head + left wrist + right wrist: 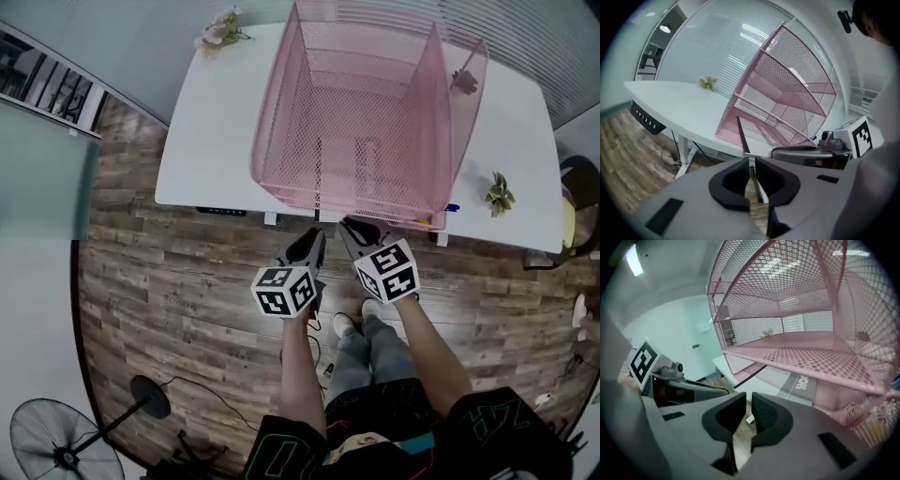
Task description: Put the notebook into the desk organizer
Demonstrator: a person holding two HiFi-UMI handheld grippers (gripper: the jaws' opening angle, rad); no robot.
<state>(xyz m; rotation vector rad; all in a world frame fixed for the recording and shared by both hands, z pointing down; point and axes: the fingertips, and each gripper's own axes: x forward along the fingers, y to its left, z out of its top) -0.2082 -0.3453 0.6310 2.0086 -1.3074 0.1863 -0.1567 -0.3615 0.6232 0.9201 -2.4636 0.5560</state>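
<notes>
The pink mesh desk organizer [356, 103] stands on the white table [211, 141], its open side towards me. The notebook [787, 380], pale with a grey printed band and a dark edge, lies flat on the organizer's bottom shelf; through the mesh it shows faintly from above [349, 152]. My left gripper [314, 236] and right gripper [354, 230] hover side by side at the table's front edge, just short of the organizer. The left gripper's [751, 166] jaws stand a narrow slit apart, only floor showing through. The right gripper's [748, 404] jaws stand likewise, holding nothing.
Small potted plants sit at the back left [222, 28], behind the organizer [464, 82] and at the right [499, 192]. A blue pen [452, 207] lies by the organizer's front right corner. On the wooden floor stands a fan [56, 441]; a chair [581, 206] is at the right.
</notes>
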